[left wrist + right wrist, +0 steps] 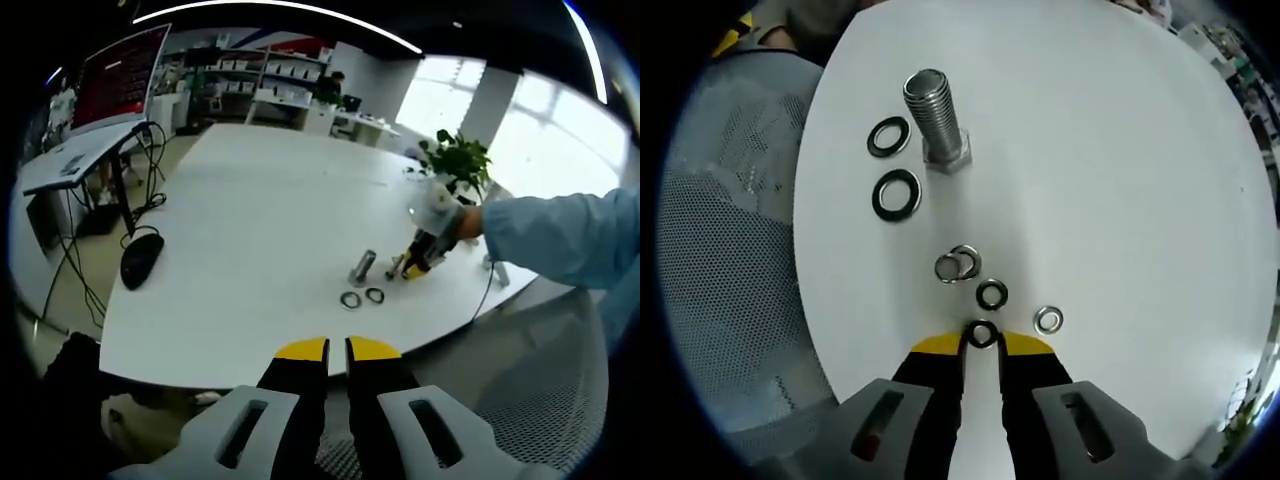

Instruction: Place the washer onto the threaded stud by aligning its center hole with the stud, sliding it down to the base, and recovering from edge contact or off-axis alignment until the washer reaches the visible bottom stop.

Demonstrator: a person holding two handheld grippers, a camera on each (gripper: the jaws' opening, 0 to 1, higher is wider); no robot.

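Washer [983, 334], small and dark: lies flat on the white tabletop [1120, 180] right at the tips of my right gripper [982, 342], whose yellow-tipped fingers [936, 346] stand a little apart on either side of it. Whether they already pinch its rim I cannot tell.

Spare washers, just beyond: one dark ring [991, 294], one bright ring [1047, 320] to its right, and a bright overlapping pair [957, 265] a little further on.

Threaded stud [932, 115], further still: stands upright on its hex base, thread bare, nothing seated on it. Two larger dark washers [895, 194] lie flat just beside it, apart from the base.

Left gripper [336, 348]: held back off the tabletop edge, fingers [301, 350] nearly together with a thin gap, holding nothing. In the left gripper view my right hand works near the stud [362, 267].

Step, as I judge it: pickup, with placement not begun. Next move calls for a firm hold on the washer's rim, a lift clear of the spares, then carrying it level over the stud top so hole and axis line up before lowering.
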